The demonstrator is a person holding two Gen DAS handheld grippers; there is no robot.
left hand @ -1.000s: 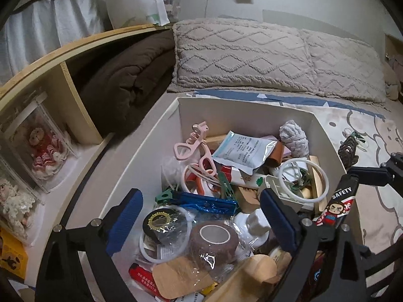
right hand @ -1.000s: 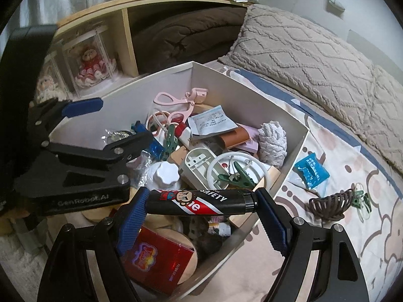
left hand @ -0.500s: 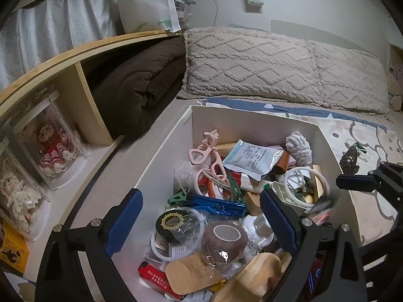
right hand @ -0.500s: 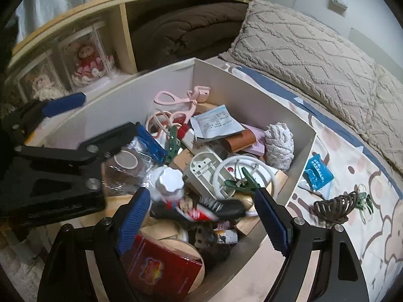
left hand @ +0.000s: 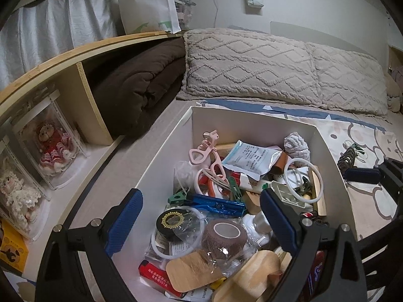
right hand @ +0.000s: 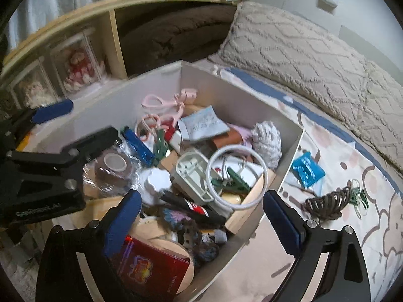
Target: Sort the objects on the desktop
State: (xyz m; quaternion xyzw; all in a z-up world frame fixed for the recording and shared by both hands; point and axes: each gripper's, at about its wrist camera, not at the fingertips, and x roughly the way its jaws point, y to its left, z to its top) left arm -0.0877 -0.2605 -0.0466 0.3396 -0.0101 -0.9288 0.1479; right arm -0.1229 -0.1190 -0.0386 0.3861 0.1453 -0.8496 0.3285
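Note:
A white box (left hand: pixel 161 156) on the bed holds several small objects: a pink eyelash curler (left hand: pixel 204 151), a brown tape roll (left hand: pixel 223 234), a white ring (right hand: pixel 236 176), a green clip (right hand: pixel 234 183). The black and red lighter (right hand: pixel 199 207) lies in the box near its front edge. My right gripper (right hand: pixel 199 224) is open and empty above that edge. My left gripper (left hand: pixel 201 216) is open and empty over the box; it also shows in the right wrist view (right hand: pixel 50 166). On the sheet lie a brown hair claw (right hand: pixel 327 203) and a blue packet (right hand: pixel 306 171).
A wooden shelf (left hand: pixel 83 93) stands left of the box with boxed dolls (left hand: pixel 53 148) and a folded brown blanket (left hand: pixel 136 88). Grey pillows (left hand: pixel 277 73) line the back. A red box (right hand: pixel 151 271) sits at the near end of the white box.
My right gripper opened and let go of the black and red lighter, which dropped into the box. Both grippers have risen slightly above the box.

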